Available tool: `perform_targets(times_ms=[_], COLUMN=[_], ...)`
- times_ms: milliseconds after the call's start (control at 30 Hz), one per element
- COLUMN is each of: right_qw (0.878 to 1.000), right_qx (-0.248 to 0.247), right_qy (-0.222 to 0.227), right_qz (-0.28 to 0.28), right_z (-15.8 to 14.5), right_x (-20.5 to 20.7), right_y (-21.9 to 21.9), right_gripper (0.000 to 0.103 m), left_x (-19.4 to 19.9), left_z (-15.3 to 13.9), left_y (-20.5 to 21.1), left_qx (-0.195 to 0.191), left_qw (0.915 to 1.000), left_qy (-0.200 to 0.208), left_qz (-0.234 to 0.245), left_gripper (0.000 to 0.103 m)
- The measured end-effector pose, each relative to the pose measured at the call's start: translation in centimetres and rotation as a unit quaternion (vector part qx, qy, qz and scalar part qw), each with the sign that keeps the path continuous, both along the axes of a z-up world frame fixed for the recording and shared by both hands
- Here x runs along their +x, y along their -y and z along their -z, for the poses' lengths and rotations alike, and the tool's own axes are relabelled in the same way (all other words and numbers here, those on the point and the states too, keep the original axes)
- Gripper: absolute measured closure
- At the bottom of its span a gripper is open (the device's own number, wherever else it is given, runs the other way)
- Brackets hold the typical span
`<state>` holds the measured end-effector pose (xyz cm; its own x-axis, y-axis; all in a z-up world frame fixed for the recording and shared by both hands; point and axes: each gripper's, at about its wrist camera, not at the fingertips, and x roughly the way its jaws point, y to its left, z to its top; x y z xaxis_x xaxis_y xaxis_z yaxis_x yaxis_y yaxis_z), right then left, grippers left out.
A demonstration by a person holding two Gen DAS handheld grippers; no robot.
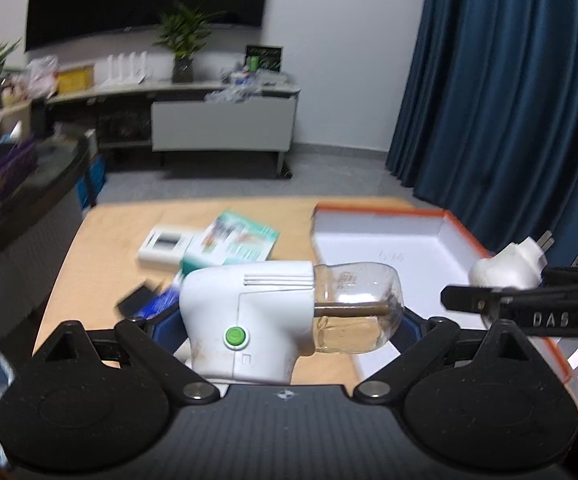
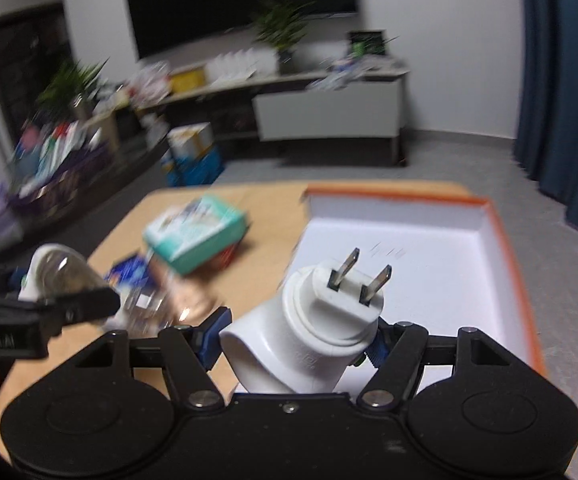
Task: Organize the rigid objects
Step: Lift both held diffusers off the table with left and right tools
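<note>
My left gripper point(image 1: 287, 320) is shut on a white plug-in vaporizer point(image 1: 245, 312) with a green button and a clear bottle point(image 1: 357, 308) holding a brown wick; it is held above the wooden table point(image 1: 105, 240). In the right wrist view, my right gripper point(image 2: 295, 338) is shut on a white plug adapter point(image 2: 309, 332), its two metal prongs pointing up and away. That adapter point(image 1: 507, 266) also shows at the right of the left wrist view. A white tray with an orange rim point(image 2: 501, 216) lies just beyond both grippers. The left gripper point(image 2: 69, 304) appears at the left, blurred.
A teal box point(image 1: 237, 240) lies partly on a flat white box point(image 1: 161, 244) at mid table, with a blue packet point(image 1: 157, 304) nearer. The tray point(image 1: 465, 232) holds nothing visible. Beyond the table are grey floor, a cluttered low cabinet point(image 1: 225, 120) and a blue curtain point(image 1: 509, 80).
</note>
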<state>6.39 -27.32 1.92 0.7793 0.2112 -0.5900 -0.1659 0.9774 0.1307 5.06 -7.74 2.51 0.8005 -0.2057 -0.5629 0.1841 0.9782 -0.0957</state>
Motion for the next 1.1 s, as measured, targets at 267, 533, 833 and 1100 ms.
perform_targets(times_ms=[267, 533, 833, 1100], right_qw=[0.996, 0.993, 0.994, 0.994], right_qx=[0.0, 0.006, 0.023, 0.027], right_qy=[0.045, 0.061, 0.026, 0.002], right_qz=[0.075, 0.105, 0.107, 0.105], right_z=[-6.0, -8.0, -5.2, -3.3], right_x=[1.4, 1.8, 4.4, 6.7], right_y=[5.7, 8.8, 9.4, 9.1], right_gripper=[0.023, 0.023, 0.023, 0.023], left_x=[5.0, 6.8, 7.7, 8.8], left_z=[-4.9, -5.7, -3.8, -2.3], left_y=[6.2, 10.4, 10.4, 10.1], left_qx=[-0.007, 0.01, 0.007, 0.009], left_qw=[0.9996, 0.9989, 0.9991, 0.999], left_qy=[0.01, 0.02, -0.007, -0.03], left_qz=[0.024, 0.042, 0.041, 0.031], left_gripper=[0.004, 0.004, 0.004, 0.004])
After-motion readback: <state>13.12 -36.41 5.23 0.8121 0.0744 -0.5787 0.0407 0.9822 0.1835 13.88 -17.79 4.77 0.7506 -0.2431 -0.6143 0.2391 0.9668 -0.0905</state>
